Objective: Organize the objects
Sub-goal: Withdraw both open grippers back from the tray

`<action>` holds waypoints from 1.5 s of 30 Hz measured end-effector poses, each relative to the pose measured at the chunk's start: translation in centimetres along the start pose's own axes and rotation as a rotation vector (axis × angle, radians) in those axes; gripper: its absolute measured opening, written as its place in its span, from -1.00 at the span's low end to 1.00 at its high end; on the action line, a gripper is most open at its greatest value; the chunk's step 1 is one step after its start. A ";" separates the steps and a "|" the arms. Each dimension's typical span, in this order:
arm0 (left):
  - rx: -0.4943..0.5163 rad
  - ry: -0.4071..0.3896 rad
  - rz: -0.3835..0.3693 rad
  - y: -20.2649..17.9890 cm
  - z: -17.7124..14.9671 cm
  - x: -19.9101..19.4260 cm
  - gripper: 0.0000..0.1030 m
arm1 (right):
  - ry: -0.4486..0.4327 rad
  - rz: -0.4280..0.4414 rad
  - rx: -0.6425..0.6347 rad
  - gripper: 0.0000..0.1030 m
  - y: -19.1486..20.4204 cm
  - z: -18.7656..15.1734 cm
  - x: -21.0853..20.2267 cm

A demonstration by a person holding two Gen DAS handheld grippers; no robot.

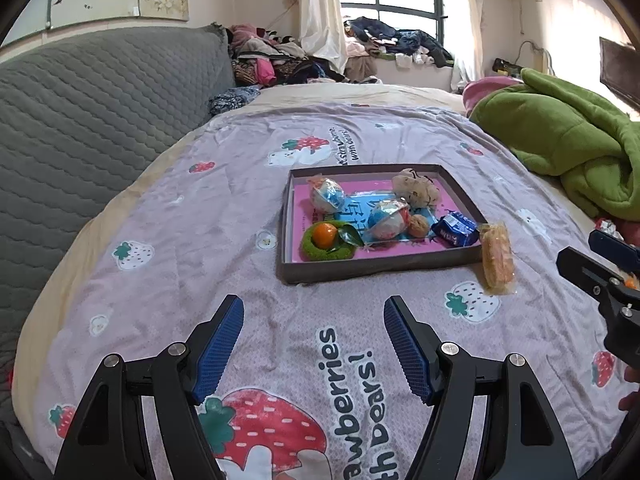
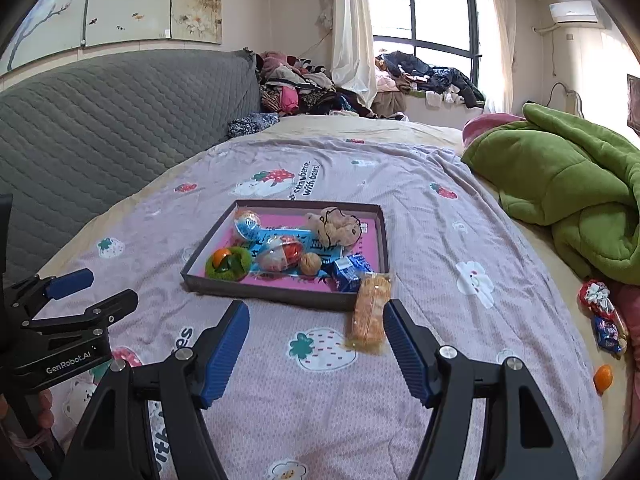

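Orange-wrapped snack packet (image 2: 370, 311) leaned on the shallow box's (image 2: 385, 236) near corner, while my right gripper (image 2: 316, 334) and left gripper (image 1: 314, 330) both gaped wide, holding nothing.

One shallow dark tray (image 2: 362, 302) lies on the strawberry-print bedspread (image 2: 420, 208), and inside it are two round wrapped snack balls (image 2: 247, 224), one small orange (image 2: 220, 256) on one green mossy ring (image 2: 236, 270), one walnut (image 2: 310, 263), one beige plush toy (image 2: 336, 226) and one blue snack packet (image 2: 349, 272). One long pack of golden crackers (image 2: 370, 312) leans across the tray's near corner. Off to the right edge of the bed lie one more loose orange (image 2: 603, 378), one red-and-white wrapped sweet (image 2: 596, 294) and one blue wrapped packet (image 2: 608, 334), beside one rumpled green blanket (image 2: 568, 184).
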State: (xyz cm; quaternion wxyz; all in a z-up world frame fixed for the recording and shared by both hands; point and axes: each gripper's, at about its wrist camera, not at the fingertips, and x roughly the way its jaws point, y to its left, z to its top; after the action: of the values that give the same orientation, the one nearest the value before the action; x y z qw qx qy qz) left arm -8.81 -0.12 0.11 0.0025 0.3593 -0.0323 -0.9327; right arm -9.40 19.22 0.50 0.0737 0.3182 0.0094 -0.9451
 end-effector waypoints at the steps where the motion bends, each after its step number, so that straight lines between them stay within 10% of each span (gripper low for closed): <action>1: 0.001 0.001 0.000 -0.1 -0.1 0.0 0.44 | 0.001 -0.002 -0.001 0.34 0.0 -0.2 0.0; 45: -0.032 0.060 -0.053 -0.2 -4.3 4.7 0.44 | 0.086 -0.038 0.028 0.34 -0.4 -5.6 4.0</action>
State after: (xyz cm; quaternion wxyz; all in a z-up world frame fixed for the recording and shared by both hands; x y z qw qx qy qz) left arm -9.43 -0.31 -6.27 -0.0155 0.3879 -0.0079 -0.9215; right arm -9.20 19.45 -6.36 0.0509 0.3594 0.0055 -0.9318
